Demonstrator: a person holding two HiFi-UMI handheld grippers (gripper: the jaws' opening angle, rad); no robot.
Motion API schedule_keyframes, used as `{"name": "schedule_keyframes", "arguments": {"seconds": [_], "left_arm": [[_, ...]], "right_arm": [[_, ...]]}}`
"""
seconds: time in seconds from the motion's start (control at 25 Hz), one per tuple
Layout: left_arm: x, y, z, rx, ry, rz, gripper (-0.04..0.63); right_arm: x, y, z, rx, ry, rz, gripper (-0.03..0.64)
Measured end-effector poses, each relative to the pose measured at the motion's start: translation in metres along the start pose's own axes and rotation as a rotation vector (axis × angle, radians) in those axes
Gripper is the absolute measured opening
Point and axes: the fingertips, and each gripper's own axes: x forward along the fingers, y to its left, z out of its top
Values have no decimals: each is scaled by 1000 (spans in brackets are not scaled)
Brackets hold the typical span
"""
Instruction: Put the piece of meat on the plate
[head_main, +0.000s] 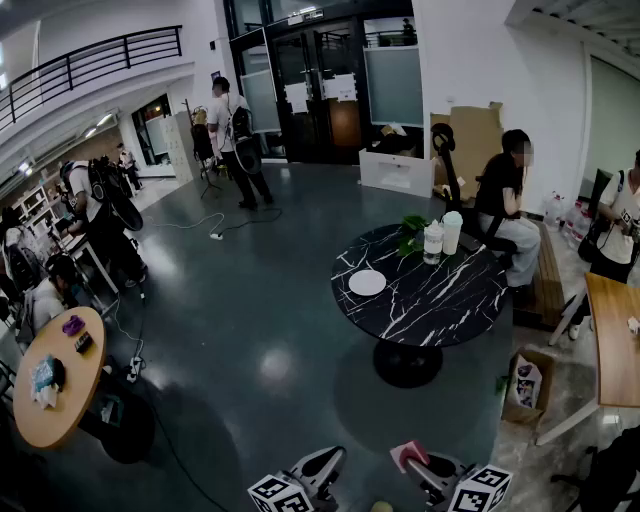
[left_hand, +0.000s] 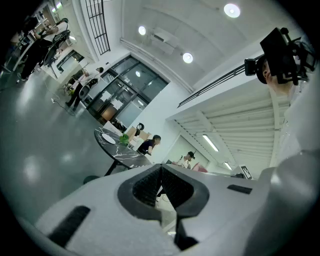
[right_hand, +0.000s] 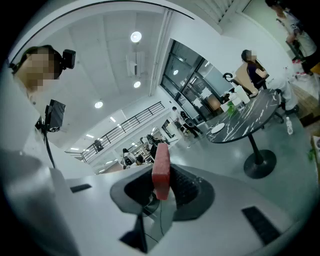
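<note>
Red-pink piece of meat (right_hand: 161, 169) sits clamped between the fingers of the right gripper (head_main: 432, 470), low in the head view and well apart from the white plate (head_main: 367, 283) on the black marbled counter (head_main: 450, 305). The fingers of the left gripper (left_hand: 160, 175) are pressed together, nothing between them.

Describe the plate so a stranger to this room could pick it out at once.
Find the round black table with white veins, right of centre in the head view. The plate lies on its left side: a flat white disc, unlike the tall cups and green plant at the far edge.
</note>
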Motion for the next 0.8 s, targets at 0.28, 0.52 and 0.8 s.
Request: {"name": "schedule_keyframes", "arguments": {"seconds": [0.28, 0.52, 0.8], "left_arm": [[16, 13, 2, -17, -10, 25, 9], [22, 24, -2, -20, 12, 44, 9], [41, 46, -1, -51, 31, 47, 9]], "right_arm": [[10, -18, 13, 7, 7, 12, 91], [18, -30, 8, 40, 19, 17, 91], [36, -54, 14, 57, 27, -8, 91]]}}
